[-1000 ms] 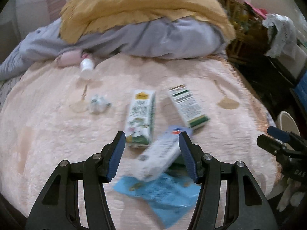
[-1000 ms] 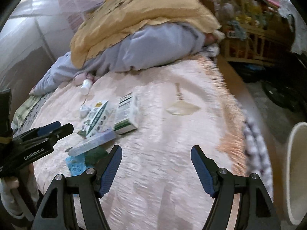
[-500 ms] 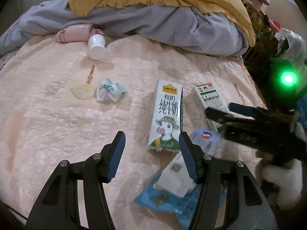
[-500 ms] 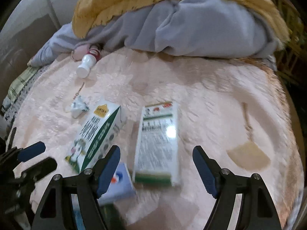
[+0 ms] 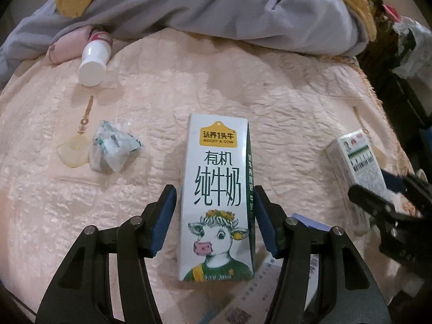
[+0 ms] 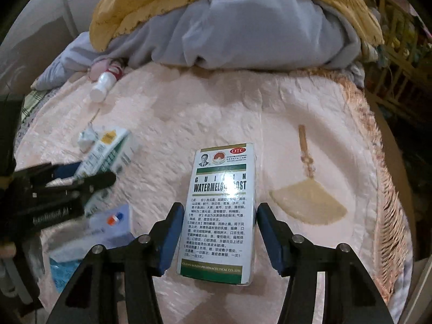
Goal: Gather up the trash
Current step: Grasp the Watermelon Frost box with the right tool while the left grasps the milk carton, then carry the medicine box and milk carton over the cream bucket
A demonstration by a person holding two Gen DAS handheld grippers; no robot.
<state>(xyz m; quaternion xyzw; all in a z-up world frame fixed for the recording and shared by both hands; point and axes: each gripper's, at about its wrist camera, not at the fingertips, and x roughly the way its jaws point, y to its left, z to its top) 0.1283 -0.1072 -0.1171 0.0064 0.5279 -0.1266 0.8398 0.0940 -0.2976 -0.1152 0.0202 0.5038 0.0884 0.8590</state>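
Left gripper (image 5: 214, 217) jaws closing around milk carton (image 5: 217, 202) (pads not yet touching), right gripper (image 6: 217, 236) jaws closing around medicine box (image 6: 220, 213), white bottle (image 5: 93, 63) at eleven o'clock on bed (image 5: 283, 102).

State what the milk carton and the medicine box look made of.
Milk carton: coated paperboard, probably; smooth printed faces, crisp folded edges.
Medicine box: thin glossy cardboard, seemingly; a light glare blots out part of the print, and the corners are sharp.
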